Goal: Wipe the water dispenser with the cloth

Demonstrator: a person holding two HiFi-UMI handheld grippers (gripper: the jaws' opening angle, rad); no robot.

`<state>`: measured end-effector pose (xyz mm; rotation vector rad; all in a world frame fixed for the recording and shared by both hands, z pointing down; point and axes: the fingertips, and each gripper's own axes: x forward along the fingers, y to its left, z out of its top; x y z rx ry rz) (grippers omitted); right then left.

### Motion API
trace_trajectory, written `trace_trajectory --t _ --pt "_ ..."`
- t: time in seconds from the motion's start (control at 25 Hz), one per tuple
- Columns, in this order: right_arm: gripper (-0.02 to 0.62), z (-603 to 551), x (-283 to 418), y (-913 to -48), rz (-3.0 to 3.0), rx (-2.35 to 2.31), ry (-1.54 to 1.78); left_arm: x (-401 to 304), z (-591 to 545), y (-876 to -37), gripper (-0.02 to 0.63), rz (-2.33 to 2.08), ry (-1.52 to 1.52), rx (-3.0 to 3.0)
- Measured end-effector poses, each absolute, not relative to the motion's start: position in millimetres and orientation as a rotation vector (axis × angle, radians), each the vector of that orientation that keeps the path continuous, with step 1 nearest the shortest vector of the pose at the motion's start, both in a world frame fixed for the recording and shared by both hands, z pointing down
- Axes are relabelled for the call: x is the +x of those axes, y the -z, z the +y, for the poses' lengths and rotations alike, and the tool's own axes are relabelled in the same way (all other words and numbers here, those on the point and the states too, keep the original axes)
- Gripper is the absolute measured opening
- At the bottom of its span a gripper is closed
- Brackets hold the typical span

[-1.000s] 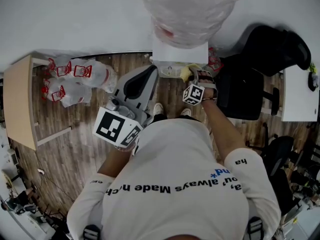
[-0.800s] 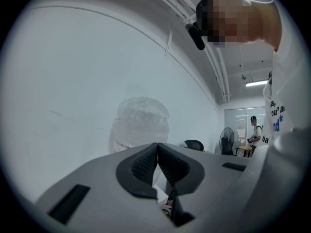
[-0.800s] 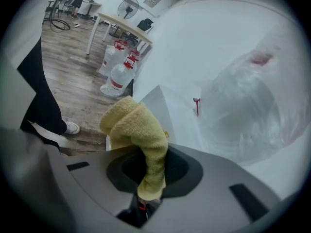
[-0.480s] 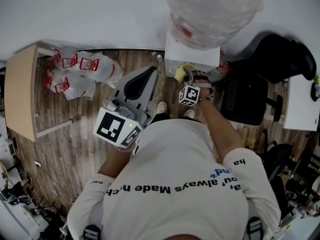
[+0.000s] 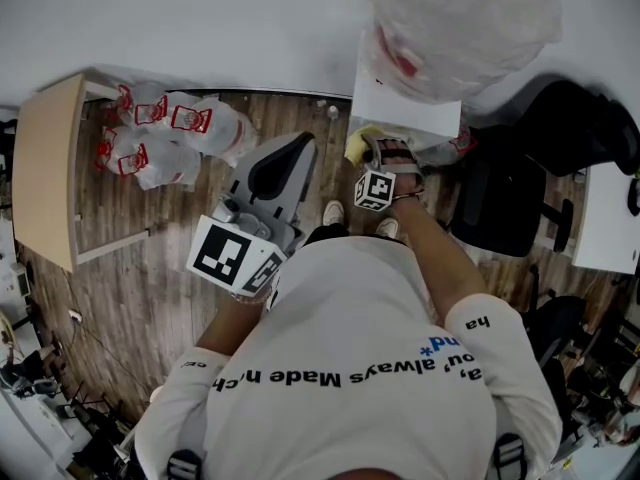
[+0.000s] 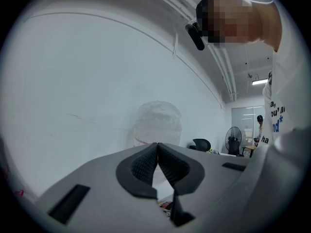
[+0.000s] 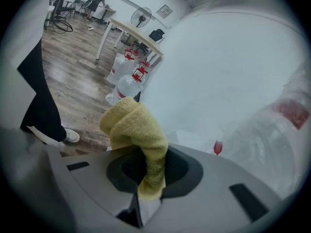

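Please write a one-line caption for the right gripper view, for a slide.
The right tongs clamp a yellow cloth close to the white water dispenser.

Shirt front (image 5: 330, 376): "always Made" is printed in dark letters and is seen upside down.
Shirt sleeve (image 5: 482, 324): "ha" is printed.
Blue print (image 5: 440, 344): "nd*" is read.

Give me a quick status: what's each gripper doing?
Left gripper shut, empty. Right gripper shut on yellow cloth, at water dispenser top front edge. Nothing blocking.
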<state>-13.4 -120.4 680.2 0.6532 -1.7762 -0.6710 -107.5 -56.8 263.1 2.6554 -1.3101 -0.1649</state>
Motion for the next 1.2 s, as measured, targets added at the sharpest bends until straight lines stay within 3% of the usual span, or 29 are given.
trace_trajectory --t 0.64,1.2 --pt "0.061 -124 -62 -710 -1.74 0.498 0.722 -156 -70 -274 0.02 -1.364 0.146 2.608" --pt "0.061 -136 -50 -731 -1.69 0.454 0.713 -163 -82 -279 0.02 -1.379 0.129 2.592"
